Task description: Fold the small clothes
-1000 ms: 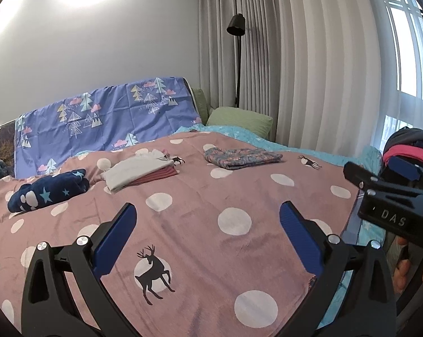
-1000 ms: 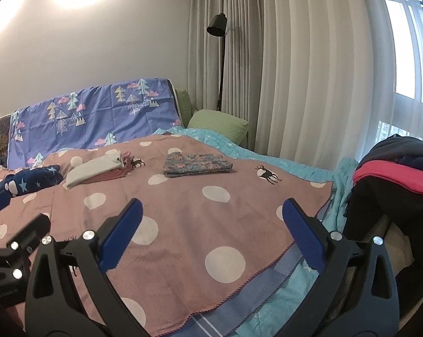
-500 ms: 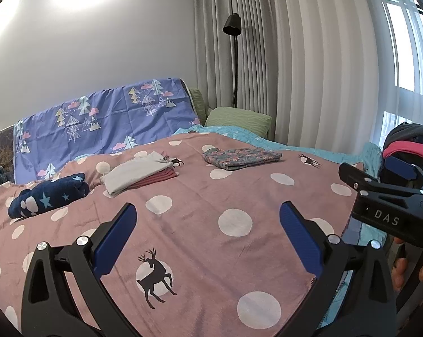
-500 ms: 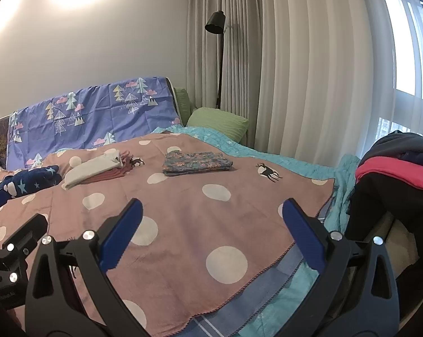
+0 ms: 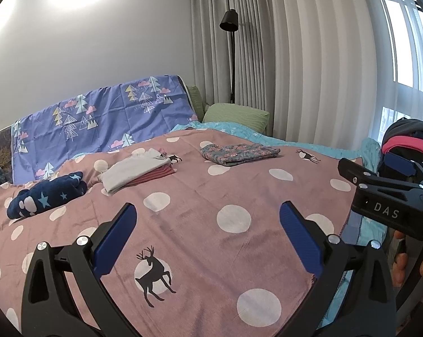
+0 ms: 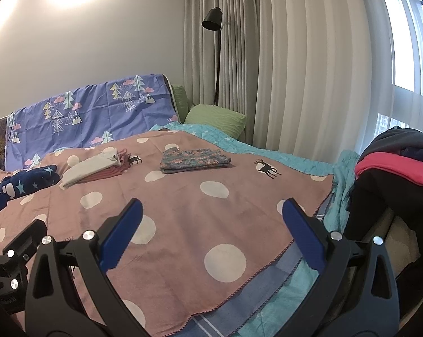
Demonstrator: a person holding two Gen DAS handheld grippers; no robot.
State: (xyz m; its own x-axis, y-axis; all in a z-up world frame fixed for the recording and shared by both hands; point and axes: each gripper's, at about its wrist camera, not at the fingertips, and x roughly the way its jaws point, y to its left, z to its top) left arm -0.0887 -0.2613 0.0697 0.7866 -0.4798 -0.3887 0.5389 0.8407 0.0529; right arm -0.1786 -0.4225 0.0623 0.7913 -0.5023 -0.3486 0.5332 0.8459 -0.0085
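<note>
Three folded piles lie far off on the pink dotted blanket (image 5: 200,196): a floral garment (image 5: 238,154) (image 6: 194,160), a grey top over a red striped one (image 5: 135,172) (image 6: 92,170), and a navy star-print piece (image 5: 47,193) (image 6: 26,182). A heap of unfolded dark and pink clothes (image 6: 394,168) (image 5: 408,140) sits at the right of the bed. My left gripper (image 5: 207,238) is open above the blanket, holding nothing. My right gripper (image 6: 211,233) is open too, near the blanket's front edge; its body shows at the right in the left wrist view.
A blue tree-print sheet (image 5: 99,123) covers the headboard, with a green pillow (image 5: 235,116) beside it. A black floor lamp (image 6: 215,56) and pale curtains (image 6: 295,70) stand behind the bed. A teal quilt (image 6: 295,280) hangs at the bed's right edge.
Both grippers drifted slightly; the right gripper's body sits a little lower and further left in the left wrist view. The clothes have not moved and both grippers stay open.
</note>
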